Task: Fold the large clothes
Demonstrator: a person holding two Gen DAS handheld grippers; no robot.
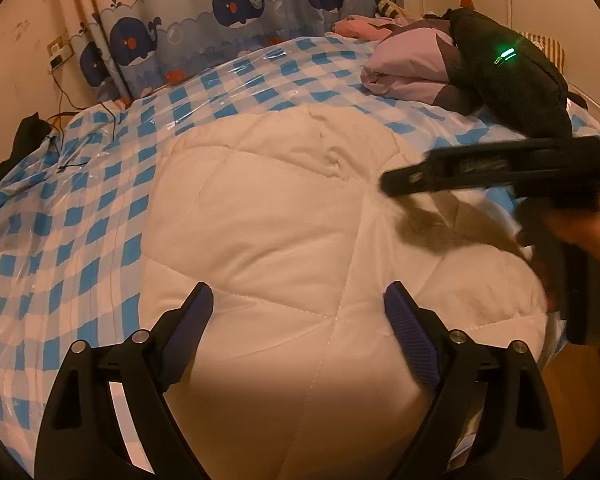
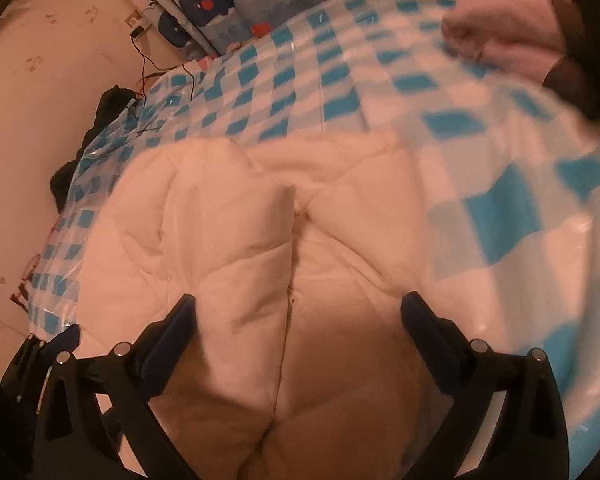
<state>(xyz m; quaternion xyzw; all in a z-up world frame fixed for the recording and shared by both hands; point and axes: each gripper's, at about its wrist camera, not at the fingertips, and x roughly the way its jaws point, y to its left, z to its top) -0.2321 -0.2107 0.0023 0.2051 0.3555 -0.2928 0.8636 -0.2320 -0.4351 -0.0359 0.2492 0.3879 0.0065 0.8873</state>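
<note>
Mid-fold on the white quilted garment (image 1: 284,216) on the checkered bed (image 1: 80,216). My left gripper (image 1: 298,312) and right gripper (image 2: 300,320) both spread, empty. Next: pinch an edge.

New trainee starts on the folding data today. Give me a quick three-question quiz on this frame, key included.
1. True or false: the left gripper is clamped on the white quilt.
2. What lies under the quilt? A) a bare wooden floor B) a blue-and-white checked sheet C) a green rug
3. Name the print on the curtain behind the bed.

Key
1. False. Its jaws stand wide apart above the quilt; the right gripper is open too.
2. B
3. Dark blue whales.
</note>
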